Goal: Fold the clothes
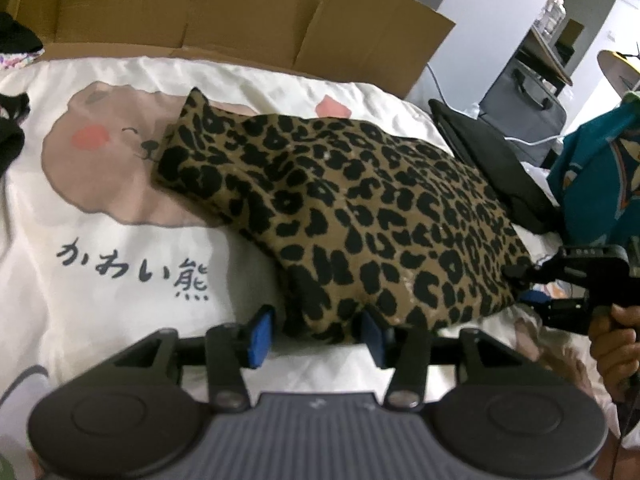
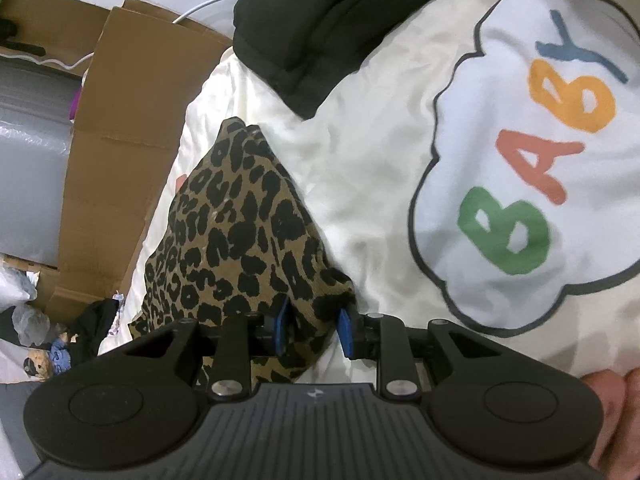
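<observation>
My left gripper (image 1: 316,334) sits low at the near edge of the folded leopard-print knit garment (image 1: 348,208), brown with black spots. Its blue pads (image 1: 260,336) stand apart, with the garment's near hem lying between them; the left pad is clear of the cloth and the right one is just beside it, so this gripper stands apart and grips nothing. My right gripper (image 2: 314,330) is at the garment's (image 2: 240,232) near right corner. That corner bulges between its blue pads (image 2: 282,324); the pads are parted, and I cannot tell whether they still press the fabric.

In the left wrist view my right gripper (image 1: 532,284) shows at the garment's right corner, with my right hand (image 1: 612,344) on its handle.

The garment lies as a thick, roughly rectangular stack on the cream bedspread (image 1: 120,240), partly covering a printed brown bear face with pink cheeks (image 1: 104,152). Dark script (image 1: 132,268) is printed below the bear, to the left of the garment. On the right of the bedspread is a white cloud print (image 2: 520,160) with the coloured letters BABY.

Beyond the garment's far right side lies a black padded item (image 2: 332,28). A flattened brown cardboard box (image 1: 224,12) stands along the far edge of the bed. A teal patterned cloth (image 1: 596,172) hangs at the far right.
</observation>
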### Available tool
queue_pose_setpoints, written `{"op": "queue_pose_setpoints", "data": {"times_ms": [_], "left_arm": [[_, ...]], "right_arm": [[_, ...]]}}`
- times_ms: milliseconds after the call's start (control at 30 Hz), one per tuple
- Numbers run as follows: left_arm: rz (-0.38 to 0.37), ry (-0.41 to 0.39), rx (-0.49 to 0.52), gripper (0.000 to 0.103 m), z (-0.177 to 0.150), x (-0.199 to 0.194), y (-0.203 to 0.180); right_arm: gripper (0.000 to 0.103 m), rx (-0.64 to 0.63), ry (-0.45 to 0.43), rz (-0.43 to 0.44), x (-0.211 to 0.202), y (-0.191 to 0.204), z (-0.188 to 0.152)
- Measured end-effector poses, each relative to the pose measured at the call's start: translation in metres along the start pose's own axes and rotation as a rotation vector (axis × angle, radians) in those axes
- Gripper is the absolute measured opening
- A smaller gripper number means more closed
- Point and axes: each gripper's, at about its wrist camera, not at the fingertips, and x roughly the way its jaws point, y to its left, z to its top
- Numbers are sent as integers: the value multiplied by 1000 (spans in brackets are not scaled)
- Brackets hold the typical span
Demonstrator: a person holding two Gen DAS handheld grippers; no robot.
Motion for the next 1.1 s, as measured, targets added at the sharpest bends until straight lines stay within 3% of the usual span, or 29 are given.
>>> {"op": "queue_pose_setpoints", "data": {"times_ms": [67,200,233,367,733,833,1100], "left_arm": [[-9,-2,3,48,0,1,0],[-30,-3,26,11,1,0,-3],[-35,-3,32,11,1,-1,-4],[-44,-8,36,8,6,-11,-11],[-49,28,-74,7,-9,-23,-36],[-1,15,-87,7,-15,-25,-51],[29,-9,-135,7,-25,-23,-76]], "right_arm": [[32,13,-2,12,1,-2,0],[30,37,0,28,1,-6,2],[22,32,0,30,1,-5,2],[14,3,-10,23,-5,3,4],[12,-54,-49,26,-19,21,33],[12,-79,-48,31,-17,24,45],[12,-98,-29,34,-14,20,67]]}}
